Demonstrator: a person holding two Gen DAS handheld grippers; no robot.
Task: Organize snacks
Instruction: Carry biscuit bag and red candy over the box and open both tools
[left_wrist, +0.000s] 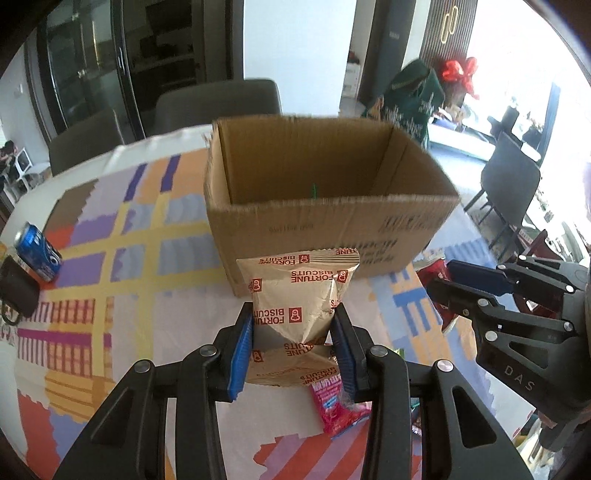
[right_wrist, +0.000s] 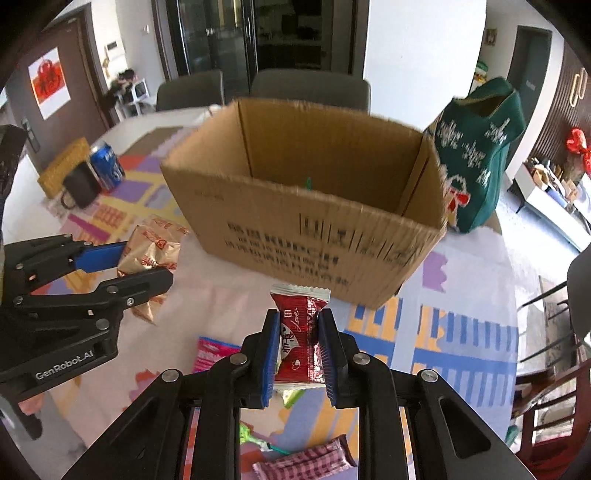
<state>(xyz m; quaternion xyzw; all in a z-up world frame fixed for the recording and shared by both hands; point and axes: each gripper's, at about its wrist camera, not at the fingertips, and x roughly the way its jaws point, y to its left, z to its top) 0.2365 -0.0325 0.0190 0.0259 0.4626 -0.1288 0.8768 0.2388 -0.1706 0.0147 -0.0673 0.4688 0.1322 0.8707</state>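
An open cardboard box (left_wrist: 325, 221) stands on the table, also in the right wrist view (right_wrist: 303, 236). My left gripper (left_wrist: 295, 325) is shut on a gold Fortune Biscuits packet (left_wrist: 295, 295), held above the table in front of the box; it also shows in the right wrist view (right_wrist: 151, 254). My right gripper (right_wrist: 297, 328) is shut on a red snack packet (right_wrist: 297, 332), held in front of the box. A second biscuit packet (left_wrist: 291, 365) and a pink packet (left_wrist: 336, 410) lie under the left gripper.
A blue soda can (left_wrist: 37, 251) and a black pouch (left_wrist: 16, 291) sit at the table's left. A green bag (right_wrist: 476, 155) stands right of the box. A pink packet (right_wrist: 210, 354), a checked packet (right_wrist: 306, 461) and a green wrapper (right_wrist: 255, 435) lie near me. Chairs surround the table.
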